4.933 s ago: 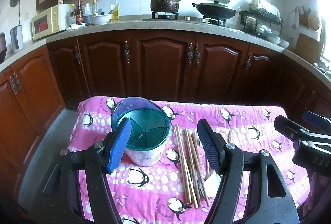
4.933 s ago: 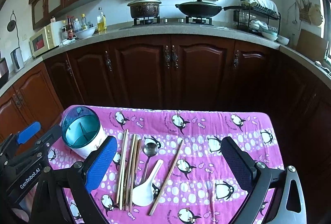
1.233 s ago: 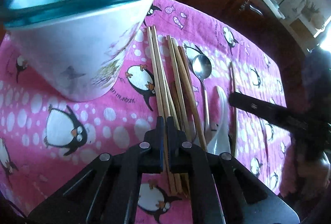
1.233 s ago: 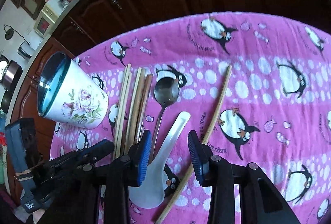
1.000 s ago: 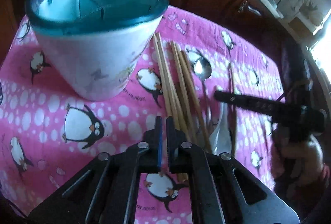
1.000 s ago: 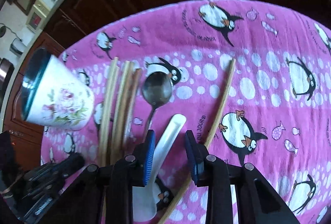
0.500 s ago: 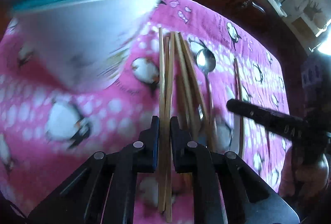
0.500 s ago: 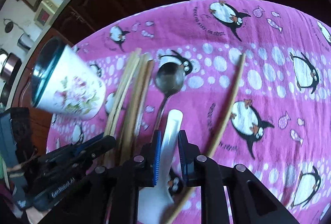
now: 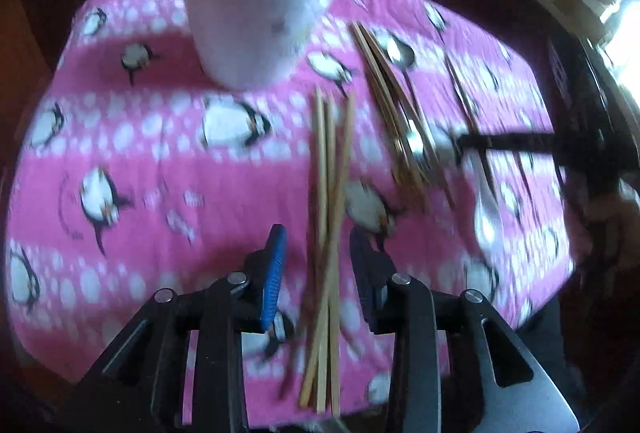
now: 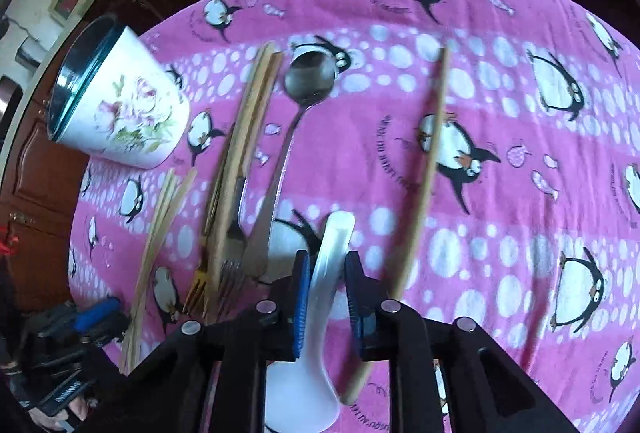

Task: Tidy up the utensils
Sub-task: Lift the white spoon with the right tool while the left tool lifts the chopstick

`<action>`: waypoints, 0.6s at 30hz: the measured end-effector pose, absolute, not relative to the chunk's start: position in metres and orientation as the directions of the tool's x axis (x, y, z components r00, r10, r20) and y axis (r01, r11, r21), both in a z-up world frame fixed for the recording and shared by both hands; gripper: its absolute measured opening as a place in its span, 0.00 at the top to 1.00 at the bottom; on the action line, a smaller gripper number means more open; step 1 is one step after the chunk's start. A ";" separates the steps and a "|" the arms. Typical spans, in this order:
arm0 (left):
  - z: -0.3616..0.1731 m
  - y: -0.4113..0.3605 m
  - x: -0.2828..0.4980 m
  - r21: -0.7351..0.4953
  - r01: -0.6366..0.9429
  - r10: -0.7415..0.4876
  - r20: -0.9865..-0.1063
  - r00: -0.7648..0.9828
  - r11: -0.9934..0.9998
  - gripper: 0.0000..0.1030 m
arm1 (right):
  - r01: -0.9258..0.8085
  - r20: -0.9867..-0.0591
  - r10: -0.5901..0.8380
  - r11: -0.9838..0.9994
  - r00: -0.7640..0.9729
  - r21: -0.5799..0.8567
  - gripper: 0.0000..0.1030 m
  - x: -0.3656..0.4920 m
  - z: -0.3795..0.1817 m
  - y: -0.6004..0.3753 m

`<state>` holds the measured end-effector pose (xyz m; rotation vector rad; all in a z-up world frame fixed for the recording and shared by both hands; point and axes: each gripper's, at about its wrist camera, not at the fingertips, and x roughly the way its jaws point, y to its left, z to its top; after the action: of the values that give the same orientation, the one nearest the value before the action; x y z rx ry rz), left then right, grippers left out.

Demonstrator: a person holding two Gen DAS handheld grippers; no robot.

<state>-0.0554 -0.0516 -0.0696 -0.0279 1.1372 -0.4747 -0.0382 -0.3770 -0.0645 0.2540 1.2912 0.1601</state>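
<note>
While the right hand-held gripper (image 10: 326,293) clamps the white spoon (image 10: 330,253), chopsticks (image 9: 328,201) lie loose.

One holder (image 10: 120,105); two spoons (image 10: 308,77); two forks (image 10: 232,265).

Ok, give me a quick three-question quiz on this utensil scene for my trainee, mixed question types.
1. True or false: the right gripper is shut on the white spoon.
2. What lies between the open left gripper's fingers? A whisk; B chopsticks; C straws.
3. How many forks lie beside the metal spoon?
Key: 1 true; 2 B; 3 two.
</note>
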 end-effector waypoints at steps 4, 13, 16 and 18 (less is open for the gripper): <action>-0.074 -0.060 -0.022 -0.224 0.310 -0.336 -0.862 0.379 0.924 0.70 | 0.031 -0.922 0.254 0.961 0.292 0.274 0.79 -0.034 -0.059 -0.380; -0.088 -0.090 0.017 -0.123 0.331 -0.257 -0.880 0.399 0.935 0.78 | 0.037 -0.917 0.286 0.951 0.279 0.308 0.77 -0.032 -0.063 -0.378; -0.085 -0.093 0.018 -0.257 0.334 -0.365 -0.874 0.321 0.907 0.78 | 0.039 -0.915 0.288 0.950 0.283 0.311 0.71 -0.030 -0.065 -0.378; -0.083 -0.100 0.014 -0.148 0.353 -0.284 -0.883 0.374 0.924 0.78 | 0.041 -0.914 0.290 0.949 0.282 0.314 0.71 -0.028 -0.066 -0.379</action>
<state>0.0140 -0.1005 -0.0833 0.0696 1.1159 -0.4084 -0.0282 -0.3788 -0.0659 0.3006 1.2797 0.1703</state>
